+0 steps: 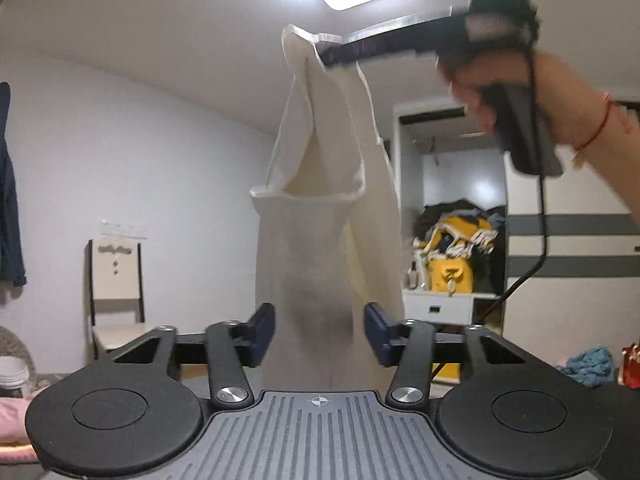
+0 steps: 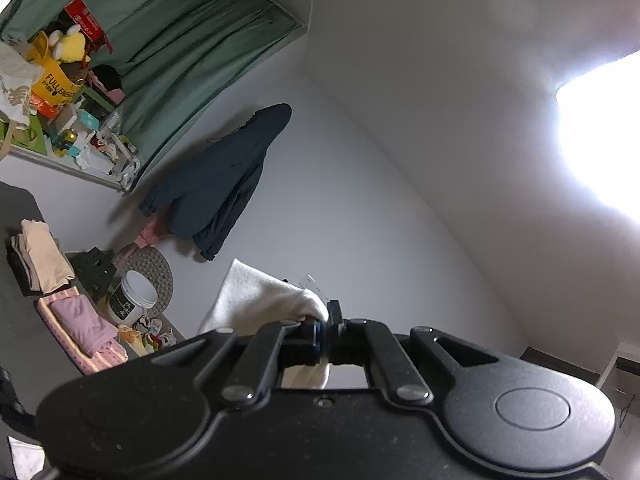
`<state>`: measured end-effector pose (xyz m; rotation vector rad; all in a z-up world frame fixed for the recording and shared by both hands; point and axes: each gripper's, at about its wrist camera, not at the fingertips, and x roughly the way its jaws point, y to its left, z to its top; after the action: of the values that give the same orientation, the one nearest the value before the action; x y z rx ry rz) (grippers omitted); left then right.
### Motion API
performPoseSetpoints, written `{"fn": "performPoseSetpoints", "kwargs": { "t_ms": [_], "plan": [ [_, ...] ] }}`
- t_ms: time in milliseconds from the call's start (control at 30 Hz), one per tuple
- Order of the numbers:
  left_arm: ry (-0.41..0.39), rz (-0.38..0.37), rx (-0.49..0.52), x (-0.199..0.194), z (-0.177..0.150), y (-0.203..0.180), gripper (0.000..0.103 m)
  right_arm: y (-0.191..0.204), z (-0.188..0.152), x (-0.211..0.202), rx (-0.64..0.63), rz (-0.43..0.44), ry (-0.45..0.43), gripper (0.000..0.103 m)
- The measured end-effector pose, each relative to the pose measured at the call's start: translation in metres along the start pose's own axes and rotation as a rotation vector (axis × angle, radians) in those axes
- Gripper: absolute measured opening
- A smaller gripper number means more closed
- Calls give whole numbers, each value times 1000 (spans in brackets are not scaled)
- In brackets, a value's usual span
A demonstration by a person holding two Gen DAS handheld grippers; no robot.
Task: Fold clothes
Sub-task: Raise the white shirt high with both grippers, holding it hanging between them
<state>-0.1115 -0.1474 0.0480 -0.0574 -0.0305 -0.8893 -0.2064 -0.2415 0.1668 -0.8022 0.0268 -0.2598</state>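
A cream sleeveless garment (image 1: pixel 316 208) hangs in the air in the left wrist view, pinched at its top by my right gripper (image 1: pixel 326 54), which a hand (image 1: pixel 560 108) holds high. My left gripper (image 1: pixel 319 336) is open, its blue pads on either side of the hanging cloth's lower part without closing on it. In the right wrist view my right gripper (image 2: pixel 325 330) is shut on a bunch of the cream garment (image 2: pixel 264 300), which drapes off to the left. The garment's bottom hem is hidden behind my left gripper's body.
A wooden chair (image 1: pixel 116 296) stands at the wall on the left. An open wardrobe with yellow items (image 1: pixel 452 256) is behind the garment. A dark jacket (image 2: pixel 224 176) hangs on the wall. Folded clothes (image 2: pixel 44 256), a pink pile (image 2: pixel 84 320) and a white jar (image 2: pixel 134 296) lie below.
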Motion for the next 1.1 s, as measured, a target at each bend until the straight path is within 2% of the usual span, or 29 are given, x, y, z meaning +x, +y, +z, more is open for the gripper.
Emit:
{"fn": "performPoseSetpoints", "kwargs": {
  "t_ms": [67, 133, 200, 300, 433, 500, 600, 733, 867, 1033, 1100],
  "plan": [
    [-1, 29, -9, 5, -1, 0, 41, 3, 1, -2, -8, 5, -1, 4],
    [-13, 59, -21, 7, 0, 1, 30, 2, 2, -5, -9, 8, -1, 4],
    [-12, 75, -36, 8, 1, 10, 27, 2, 2, -8, -9, 12, -2, 4],
    [1, 85, -49, 6, 0, 26, 13, 2, 1, -9, -11, 13, -1, 4],
    [14, 101, -41, -1, 0, 51, 10, 3, -7, -9, -21, 5, 11, 4],
    [14, 139, -9, -6, 4, 65, 5, 3, -13, -10, -20, 6, 18, 4],
    [15, 168, 44, -5, 20, 86, 3, 0, -21, -9, 2, 12, 28, 4],
    [-11, 190, 129, 10, 57, 117, 3, -5, -31, 5, 23, -3, 39, 4],
    [-55, 210, 191, 39, 117, 146, 2, -19, -31, 33, 52, -32, 36, 4],
    [-157, 231, 349, 61, 197, 146, 3, -49, -23, 84, 127, -69, 12, 4],
    [-143, 244, 394, 76, 218, 147, 3, -55, -24, 113, 151, -58, 27, 4]
  ]
}}
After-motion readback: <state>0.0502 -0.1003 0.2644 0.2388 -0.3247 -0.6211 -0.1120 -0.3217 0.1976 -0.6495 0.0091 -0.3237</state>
